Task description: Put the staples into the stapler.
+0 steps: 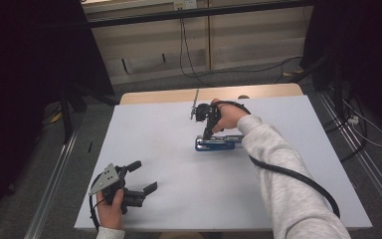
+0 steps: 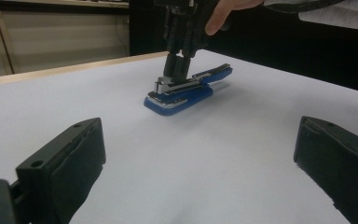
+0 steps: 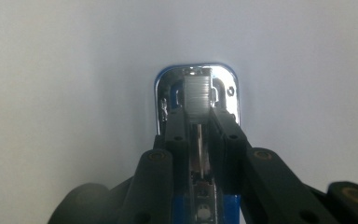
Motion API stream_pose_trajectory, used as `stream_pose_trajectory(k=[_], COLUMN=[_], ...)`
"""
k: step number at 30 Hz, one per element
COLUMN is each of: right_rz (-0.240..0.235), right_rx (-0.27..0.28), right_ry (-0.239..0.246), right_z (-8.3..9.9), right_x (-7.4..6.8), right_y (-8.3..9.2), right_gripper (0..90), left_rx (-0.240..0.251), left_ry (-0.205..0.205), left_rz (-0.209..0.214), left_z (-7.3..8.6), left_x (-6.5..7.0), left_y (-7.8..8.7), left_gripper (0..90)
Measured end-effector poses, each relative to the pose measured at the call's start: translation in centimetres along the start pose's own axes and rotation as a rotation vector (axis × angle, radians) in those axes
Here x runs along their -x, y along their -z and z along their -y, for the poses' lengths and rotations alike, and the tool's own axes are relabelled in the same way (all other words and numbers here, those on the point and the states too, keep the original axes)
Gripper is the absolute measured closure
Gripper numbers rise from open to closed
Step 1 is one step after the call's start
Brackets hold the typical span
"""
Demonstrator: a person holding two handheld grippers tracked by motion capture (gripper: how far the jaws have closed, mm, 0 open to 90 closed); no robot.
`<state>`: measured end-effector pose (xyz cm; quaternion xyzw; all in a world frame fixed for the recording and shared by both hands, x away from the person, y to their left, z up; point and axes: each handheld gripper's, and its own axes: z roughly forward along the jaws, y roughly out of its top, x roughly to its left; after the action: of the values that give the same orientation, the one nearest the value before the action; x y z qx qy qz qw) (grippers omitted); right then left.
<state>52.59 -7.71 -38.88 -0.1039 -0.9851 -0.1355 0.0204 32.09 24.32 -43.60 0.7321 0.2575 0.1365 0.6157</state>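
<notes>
Fingers point(image 3: 179, 135) of the right gripper point(image 3: 200, 140) stand close together on either side of the metal staple channel of a blue stapler point(image 1: 218, 143), pinching its narrow middle part from above, with the pads against its sides in the right gripper view. The stapler lies flat on the white table point(image 1: 179, 199), a little beyond the middle and towards the right, and its blue top arm point(image 2: 213, 73) is swung up and back, so the channel is bared and a block of staples point(image 3: 198, 95) sits at its front end. My reading is that the job in hand is loading or seating the staples, with the gripper holding the channel while it is open. The next move probably calls for keeping the base from sliding on the smooth top, easing off the channel without dragging the staples out, and then bringing the top arm down squarely. Off at the near left corner, the left gripper point(image 1: 139, 177) hovers low over the table with its jaws spread wide and nothing between them, well apart from the stapler. Its rear hinge is hidden behind the right gripper and sleeve point(image 1: 278, 164), and the right gripper view cuts off everything behind the channel. Whether the staples are fully home is hard to make out.
</notes>
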Motion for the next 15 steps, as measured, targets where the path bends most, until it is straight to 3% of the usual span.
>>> stream_pose_trajectory(k=[5,15], right_rz=[0.002,0.003], right_rx=[-0.024,-0.01], right_ry=[0.0,0.003], right_z=[0.0,-0.02], right_x=[-0.06,-0.11], right_y=[-0.05,-0.39], right_gripper=[78.4,78.3], left_rx=[0.0,-0.005], left_ry=[-0.002,0.0], left_rz=[-0.001,0.002], left_z=[-0.01,0.01], left_x=[0.02,0.02], left_y=[-0.03,-0.04], left_gripper=[2.1,2.1])
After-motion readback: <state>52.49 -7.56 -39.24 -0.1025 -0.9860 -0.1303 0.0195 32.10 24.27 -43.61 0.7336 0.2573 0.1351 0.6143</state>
